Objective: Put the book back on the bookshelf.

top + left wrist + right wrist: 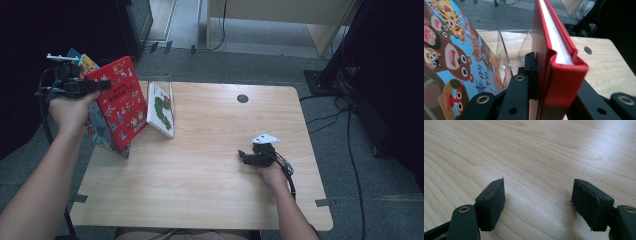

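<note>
Two books are overlapping at the table's [210, 200] left edge, and we are seeing the blue animal book [451, 57] half hidden behind the glossy red hardback [120, 102]. Our left gripper [97, 85] is clamping that red book's spine, holding it tilted above the pale woodgrain. Our right gripper [539, 203] is resting with jaws apart, gripping nothing.

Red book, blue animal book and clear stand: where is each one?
red book [121, 102], high view, on its front cover.
blue book [451, 55], left gripper view, on its cartoon animal cover.
clear stand [511, 42], left gripper view, on its transparent wall.
</note>
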Tool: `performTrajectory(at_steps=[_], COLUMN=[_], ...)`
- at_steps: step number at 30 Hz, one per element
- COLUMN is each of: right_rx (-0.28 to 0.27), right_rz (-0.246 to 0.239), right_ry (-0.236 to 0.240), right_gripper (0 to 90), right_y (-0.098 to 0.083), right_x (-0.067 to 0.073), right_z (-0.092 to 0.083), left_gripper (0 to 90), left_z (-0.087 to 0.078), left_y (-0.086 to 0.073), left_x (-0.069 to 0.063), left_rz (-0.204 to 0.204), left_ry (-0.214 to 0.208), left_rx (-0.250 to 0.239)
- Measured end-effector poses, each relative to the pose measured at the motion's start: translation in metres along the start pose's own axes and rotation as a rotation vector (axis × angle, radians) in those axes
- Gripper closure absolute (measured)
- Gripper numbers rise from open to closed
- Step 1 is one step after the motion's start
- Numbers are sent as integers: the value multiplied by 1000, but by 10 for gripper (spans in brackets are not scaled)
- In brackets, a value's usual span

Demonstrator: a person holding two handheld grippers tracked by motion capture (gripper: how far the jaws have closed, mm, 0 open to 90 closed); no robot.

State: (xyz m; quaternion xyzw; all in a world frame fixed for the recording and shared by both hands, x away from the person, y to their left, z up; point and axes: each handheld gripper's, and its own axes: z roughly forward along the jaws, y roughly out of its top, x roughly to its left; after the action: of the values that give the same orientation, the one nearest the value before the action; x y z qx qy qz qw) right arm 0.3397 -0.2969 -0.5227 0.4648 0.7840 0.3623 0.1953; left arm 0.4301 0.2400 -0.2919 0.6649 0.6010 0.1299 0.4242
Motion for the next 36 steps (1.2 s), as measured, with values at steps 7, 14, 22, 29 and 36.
performTrajectory(at_steps=[7,14,22,29,36], right_rx=[-1,-2,-3,-3,-3], right_rz=[0,4,3,4,6], right_ry=[-2,-5,-8,-8,-7], right_gripper=[269,269,269,271,272], right_y=[0,-1,-1,-1,-1], right_x=[0,1,1,1,1], right_z=[0,0,-1,-1,-1], left_gripper=[800,800,798,798,795], left_z=[11,22,34,42,42], left_y=[0,0,-1,-5,-5], left_x=[0,3,9,11,13], left_rz=[-30,-45,-66,-69,-80], left_ry=[24,40,34,46,41], left_rx=[-30,-55,-78,-71,-60])
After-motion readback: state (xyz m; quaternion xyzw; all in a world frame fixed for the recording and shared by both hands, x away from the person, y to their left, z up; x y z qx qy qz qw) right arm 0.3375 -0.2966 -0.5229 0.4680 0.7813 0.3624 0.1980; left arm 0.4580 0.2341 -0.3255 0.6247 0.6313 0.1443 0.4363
